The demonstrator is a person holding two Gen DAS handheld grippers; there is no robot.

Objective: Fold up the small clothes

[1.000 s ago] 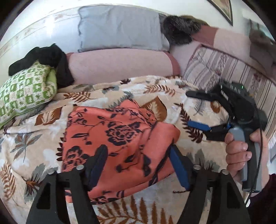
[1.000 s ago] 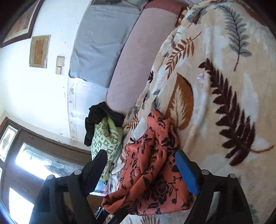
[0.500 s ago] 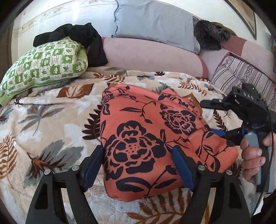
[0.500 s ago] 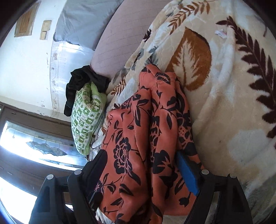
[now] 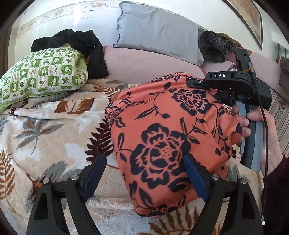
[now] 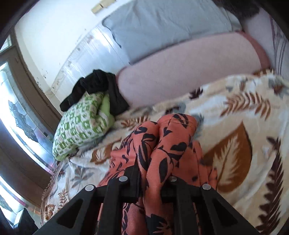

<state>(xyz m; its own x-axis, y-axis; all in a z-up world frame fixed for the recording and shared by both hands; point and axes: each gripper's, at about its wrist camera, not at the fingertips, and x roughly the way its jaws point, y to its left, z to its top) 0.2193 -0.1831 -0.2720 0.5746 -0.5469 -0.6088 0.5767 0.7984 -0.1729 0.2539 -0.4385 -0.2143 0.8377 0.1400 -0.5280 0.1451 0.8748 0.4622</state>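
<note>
Gripping: right gripper [image 6: 153, 168] has just clamped shut on the orange floral garment [image 5: 168, 137].
Left gripper [image 5: 142, 173]: jaws spread wide, opening further, straddling the garment's edge.
Garment: bunched on the leaf-print blanket [image 5: 45, 126].

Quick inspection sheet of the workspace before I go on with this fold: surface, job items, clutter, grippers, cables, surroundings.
Surface: leaf-print blanket over a sofa seat.
Job's things: orange floral garment, bunched and partly lifted.
Clutter: green checked pillow with a black cloth on it; grey cushion.
Grippers: left gripper open, one finger against the garment; right gripper just closed, pinching a garment fold.
Cables: black cable along the right handle.
Surroundings: white wall, framed picture, window.
</note>
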